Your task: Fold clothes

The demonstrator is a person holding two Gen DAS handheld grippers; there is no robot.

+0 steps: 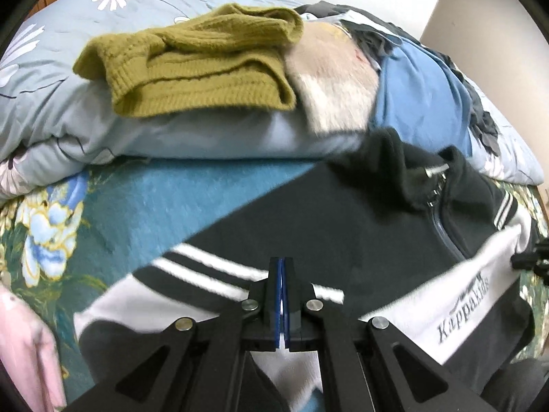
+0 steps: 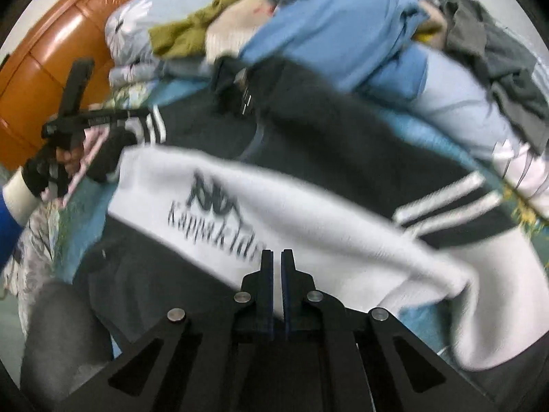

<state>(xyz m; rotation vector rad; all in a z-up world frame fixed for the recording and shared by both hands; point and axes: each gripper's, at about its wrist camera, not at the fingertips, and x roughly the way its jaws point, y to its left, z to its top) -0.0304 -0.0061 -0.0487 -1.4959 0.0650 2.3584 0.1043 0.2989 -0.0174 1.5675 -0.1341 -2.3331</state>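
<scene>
Black-and-white zip jacket (image 1: 343, 226) lies on the floral bedsheet (image 1: 61, 219), its white band reading "Kappa Kids". Left gripper (image 1: 282, 274) and right gripper (image 2: 277, 264) each pinch its white fabric.

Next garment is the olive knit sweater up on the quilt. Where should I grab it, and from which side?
Take the olive sweater by its thick ribbed edge facing the camera, coming in low from the near side. That folded edge overhangs the quilt, so a finger should slip beneath it.

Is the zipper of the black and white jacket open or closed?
Closed, mostly: the zipper runs shut down the jacket; only the collar gapes.
</scene>
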